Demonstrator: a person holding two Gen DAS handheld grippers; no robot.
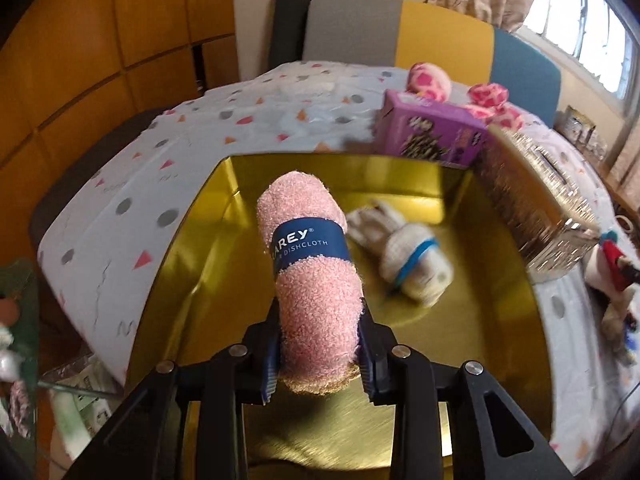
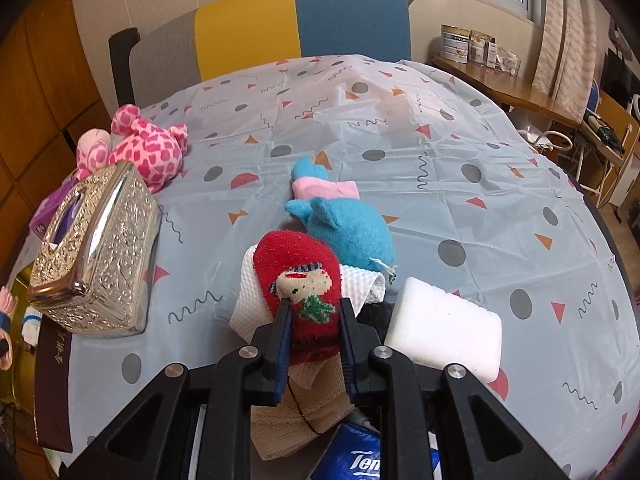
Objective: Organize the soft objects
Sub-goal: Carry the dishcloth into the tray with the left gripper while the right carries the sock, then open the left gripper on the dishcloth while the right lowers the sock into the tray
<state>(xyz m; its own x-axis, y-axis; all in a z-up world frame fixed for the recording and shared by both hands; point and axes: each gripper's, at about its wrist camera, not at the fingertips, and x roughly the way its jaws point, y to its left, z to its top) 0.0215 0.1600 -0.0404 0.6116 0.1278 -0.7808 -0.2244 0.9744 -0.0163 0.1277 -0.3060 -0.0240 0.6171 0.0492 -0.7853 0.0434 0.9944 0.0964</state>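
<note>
Left gripper is clamped on a rolled pink dishcloth with a blue paper band. The roll stands up and forward out of the jaws, its long axis running away from the camera, pinched near its lower end. It hangs over the gold tin; whether its base touches the floor of the tin cannot be told. A white rolled sock lies in the tin just right of the roll, apart from it.

Right gripper is closed on a red sock with a doll face, over a white waffle cloth on the tablecloth.

Judgement: the tin lies directly below the left gripper and far left of the right one. The dishcloth's drop needs only a release; the red sock needs a leftward carry past the silver tissue box.
</note>
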